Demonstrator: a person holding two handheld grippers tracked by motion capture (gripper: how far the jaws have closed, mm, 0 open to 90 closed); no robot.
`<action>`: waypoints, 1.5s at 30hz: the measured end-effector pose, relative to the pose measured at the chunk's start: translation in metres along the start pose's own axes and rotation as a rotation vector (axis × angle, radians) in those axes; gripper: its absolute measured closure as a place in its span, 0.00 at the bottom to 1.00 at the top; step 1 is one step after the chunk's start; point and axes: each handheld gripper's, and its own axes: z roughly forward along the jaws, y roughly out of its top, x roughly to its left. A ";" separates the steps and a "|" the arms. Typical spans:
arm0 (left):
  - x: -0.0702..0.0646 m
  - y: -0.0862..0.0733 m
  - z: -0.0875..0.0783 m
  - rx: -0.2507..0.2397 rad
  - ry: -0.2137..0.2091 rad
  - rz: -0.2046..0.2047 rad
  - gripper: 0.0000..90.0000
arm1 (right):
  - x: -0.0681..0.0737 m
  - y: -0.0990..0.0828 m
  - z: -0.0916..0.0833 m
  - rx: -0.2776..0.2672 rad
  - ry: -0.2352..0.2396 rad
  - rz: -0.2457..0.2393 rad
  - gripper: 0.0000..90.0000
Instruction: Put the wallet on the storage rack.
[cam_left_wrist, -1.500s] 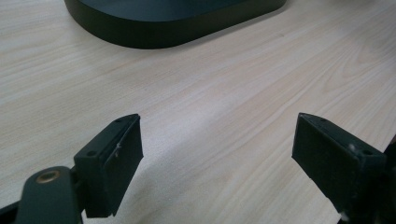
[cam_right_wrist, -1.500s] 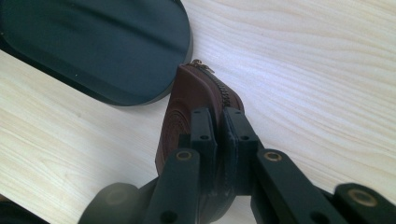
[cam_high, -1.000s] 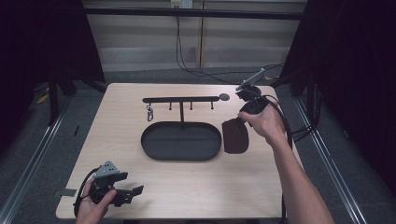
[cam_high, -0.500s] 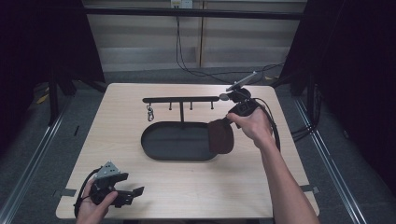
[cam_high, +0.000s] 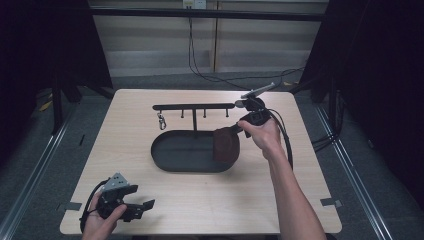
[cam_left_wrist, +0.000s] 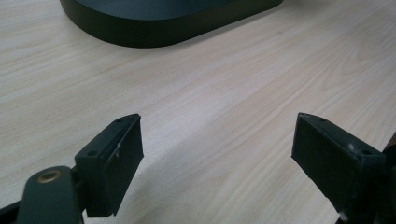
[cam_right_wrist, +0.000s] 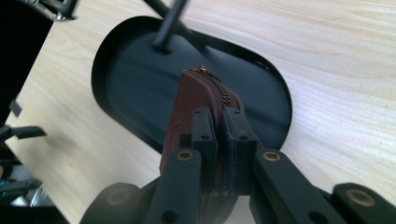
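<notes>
A brown zipped pouch (cam_high: 226, 145) (cam_right_wrist: 201, 100) hangs edge-up over the right end of the black oval tray (cam_high: 172, 150) (cam_right_wrist: 126, 79), with my right gripper (cam_high: 235, 129) (cam_right_wrist: 218, 126) shut on its zipper edge. From the tray rises a black post carrying a hook rail (cam_high: 194, 106), with a key ring (cam_high: 162, 121) on its left hook. My left gripper (cam_high: 142, 206) (cam_left_wrist: 217, 154) rests open near the table's front left corner, nothing between its jaws, the tray's wall (cam_left_wrist: 154, 32) some way ahead of it.
The light wooden table (cam_high: 320, 175) has bare surface around the tray. Cables trail off its far right edge. Dark curtains and a metal floor rail (cam_high: 35, 165) flank the table.
My right gripper has carried the pouch leftward and down, from beside the tray's right end to over its right end. The left gripper has stayed put.
</notes>
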 end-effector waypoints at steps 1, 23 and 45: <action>0.000 0.000 0.000 0.000 0.002 -0.001 0.18 | -0.001 0.000 0.002 -0.007 0.000 0.016 0.94; -0.002 0.001 0.000 -0.015 -0.007 -0.006 0.19 | -0.015 -0.014 0.051 -0.067 0.074 0.052 0.94; 0.000 0.002 0.003 -0.003 -0.032 -0.018 0.18 | -0.037 -0.037 0.086 -0.106 0.056 0.068 0.84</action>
